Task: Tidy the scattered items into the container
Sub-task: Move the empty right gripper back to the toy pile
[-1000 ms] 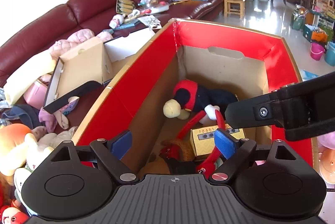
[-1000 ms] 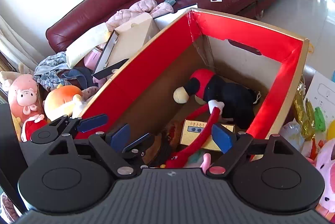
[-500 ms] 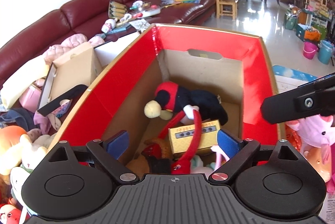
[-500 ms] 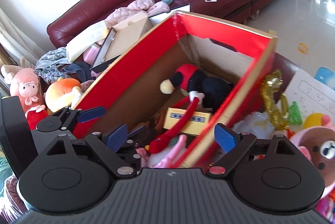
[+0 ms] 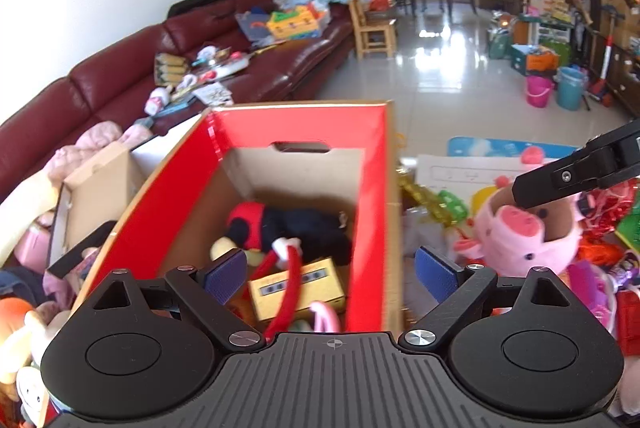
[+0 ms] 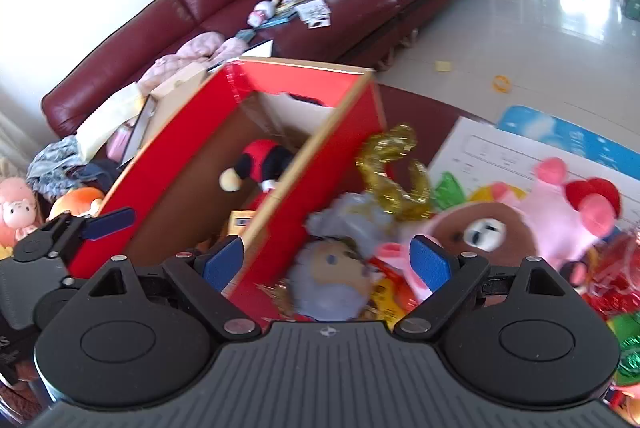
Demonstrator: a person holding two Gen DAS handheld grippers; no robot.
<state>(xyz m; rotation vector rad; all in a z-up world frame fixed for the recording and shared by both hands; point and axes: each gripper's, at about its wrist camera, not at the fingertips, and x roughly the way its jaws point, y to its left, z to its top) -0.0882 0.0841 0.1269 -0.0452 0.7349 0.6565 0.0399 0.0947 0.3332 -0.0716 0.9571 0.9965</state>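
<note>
The cardboard box point(image 5: 372, 188) with red inner walls holds a black-and-red plush point(image 5: 296, 224), a yellow carton point(image 5: 296, 284) and a red strap. My left gripper point(image 5: 330, 274) is open and empty, straddling the box's right wall from above. My right gripper point(image 6: 326, 260) is open too. It hovers over the toy pile right of the box point(image 6: 276, 204), with a blurred grey-blue plush point(image 6: 332, 280) below its gap, untouched. A brown bear plush point(image 6: 480, 232), a pink plush point(image 6: 568, 212) and gold tinsel point(image 6: 396, 168) lie there. One right finger point(image 5: 560, 180) shows above a pink pig plush point(image 5: 520, 232).
A dark red sofa point(image 5: 120, 84) strewn with clutter runs behind the box. An open cardboard carton point(image 5: 96, 196) and more plush toys point(image 6: 76, 200) crowd the box's left side. A white sheet point(image 6: 492, 156) and blue mat point(image 6: 560, 132) lie beyond the pile. Bare tiled floor point(image 5: 440, 80) stretches further back.
Both grippers have swung to the right, from above the box's inside toward the toy pile at its right side. The box has slid leftward in both views. Both stayed open.
</note>
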